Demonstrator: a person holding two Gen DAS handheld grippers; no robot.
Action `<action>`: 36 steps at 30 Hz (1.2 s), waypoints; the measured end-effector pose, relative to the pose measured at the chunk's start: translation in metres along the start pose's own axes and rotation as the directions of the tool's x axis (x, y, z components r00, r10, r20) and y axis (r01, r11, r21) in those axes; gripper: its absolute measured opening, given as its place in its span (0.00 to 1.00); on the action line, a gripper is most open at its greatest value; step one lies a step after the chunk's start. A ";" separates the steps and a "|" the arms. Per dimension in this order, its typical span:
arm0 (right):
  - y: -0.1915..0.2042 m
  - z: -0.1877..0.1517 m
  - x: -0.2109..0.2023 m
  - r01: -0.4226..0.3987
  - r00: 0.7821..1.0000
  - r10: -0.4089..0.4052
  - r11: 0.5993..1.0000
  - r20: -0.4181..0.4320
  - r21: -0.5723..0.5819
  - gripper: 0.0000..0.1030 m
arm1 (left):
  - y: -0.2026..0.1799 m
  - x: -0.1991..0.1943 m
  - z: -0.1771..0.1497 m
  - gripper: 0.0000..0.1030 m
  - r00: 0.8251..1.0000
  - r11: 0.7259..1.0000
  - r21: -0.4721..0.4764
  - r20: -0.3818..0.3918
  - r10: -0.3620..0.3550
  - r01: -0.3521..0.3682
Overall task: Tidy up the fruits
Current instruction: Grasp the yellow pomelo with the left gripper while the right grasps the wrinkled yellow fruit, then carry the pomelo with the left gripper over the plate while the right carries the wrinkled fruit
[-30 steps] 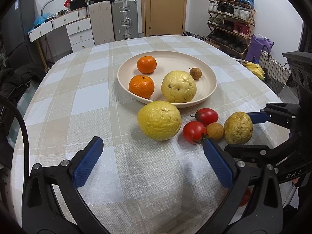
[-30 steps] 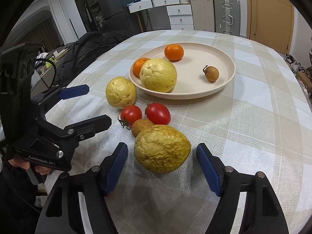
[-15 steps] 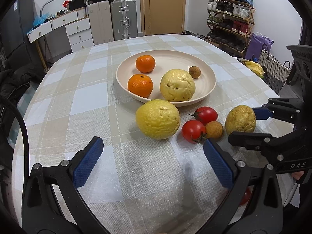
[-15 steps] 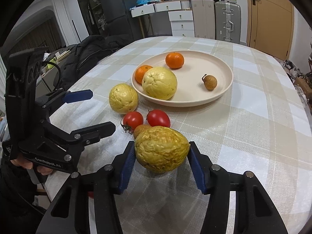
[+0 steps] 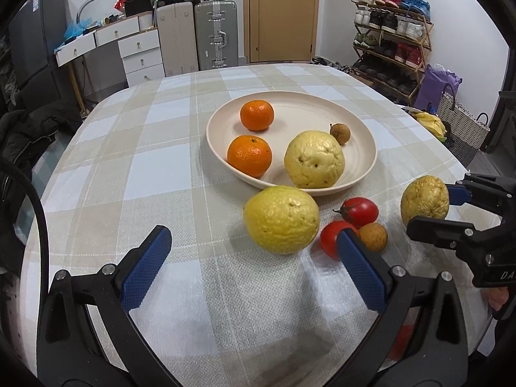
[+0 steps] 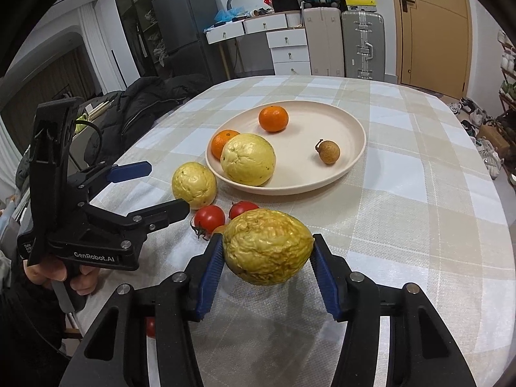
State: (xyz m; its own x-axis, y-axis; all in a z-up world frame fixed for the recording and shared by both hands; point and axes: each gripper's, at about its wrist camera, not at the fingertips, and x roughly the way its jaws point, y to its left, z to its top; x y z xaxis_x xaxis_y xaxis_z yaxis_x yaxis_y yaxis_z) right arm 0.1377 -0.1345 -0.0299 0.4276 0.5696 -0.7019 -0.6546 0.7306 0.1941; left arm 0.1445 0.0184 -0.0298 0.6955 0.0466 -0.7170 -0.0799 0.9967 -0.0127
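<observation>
The right gripper (image 6: 267, 258) is pinching a wrinkly yellow fruit (image 6: 267, 246) — its two blue pads press on the fruit's two sides. Its jaws have just been closing, and the fruit is between them. The fruit looks lifted a little off the checked tablecloth (image 6: 419, 225), with a shadow under it. Just behind it sit two red tomatoes (image 6: 209, 218), close together, and a small brown fruit (image 5: 373, 237) is tucked beside them. A second yellow fruit (image 6: 194, 185) lies on the cloth, just beside the rim of the cream plate (image 6: 354, 158). On the plate are a big pale yellow fruit (image 6: 248, 159), two oranges (image 6: 273, 118) and a little brown round fruit with a stem (image 6: 328, 152). The brown one sits apart from the others, near the right side of the plate. The left gripper (image 5: 254, 258) has its blue pads spread wide with nothing between them — it hangs over the cloth, pointing toward the yellow fruit that lies there. In the right wrist view a hand (image 6: 61, 272) holds that gripper's handle at the left edge. Something small and red shows low by the table's near edge, but I cannot tell what it is.
</observation>
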 end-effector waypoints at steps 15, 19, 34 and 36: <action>-0.002 0.000 0.000 0.001 1.000 -0.001 1.000 0.001 0.002 0.53 | -0.001 0.016 0.006 0.48 0.993 0.994 0.000 -0.044 -0.113 0.113; -0.003 0.000 0.000 0.001 1.000 -0.001 1.000 0.007 0.004 0.53 | -0.002 0.016 0.006 0.48 0.992 0.993 -0.004 -0.042 -0.120 0.120; -0.002 0.001 -0.004 0.003 0.999 -0.003 1.000 0.047 0.008 0.53 | 0.000 -0.012 0.010 0.48 0.994 0.994 -0.010 0.035 -0.105 0.105; -0.002 0.002 -0.006 0.000 0.998 0.000 1.000 0.055 0.006 0.53 | 0.001 -0.015 0.010 0.48 0.994 0.994 -0.013 0.040 -0.104 0.105</action>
State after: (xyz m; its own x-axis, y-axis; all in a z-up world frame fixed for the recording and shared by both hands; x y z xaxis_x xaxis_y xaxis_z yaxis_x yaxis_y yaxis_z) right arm 0.1380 -0.1382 -0.0249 0.4611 0.5895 -0.6632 -0.6510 0.7326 0.1986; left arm 0.1413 0.0190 -0.0120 0.7284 -0.0549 -0.6830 -0.0161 0.9951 -0.0972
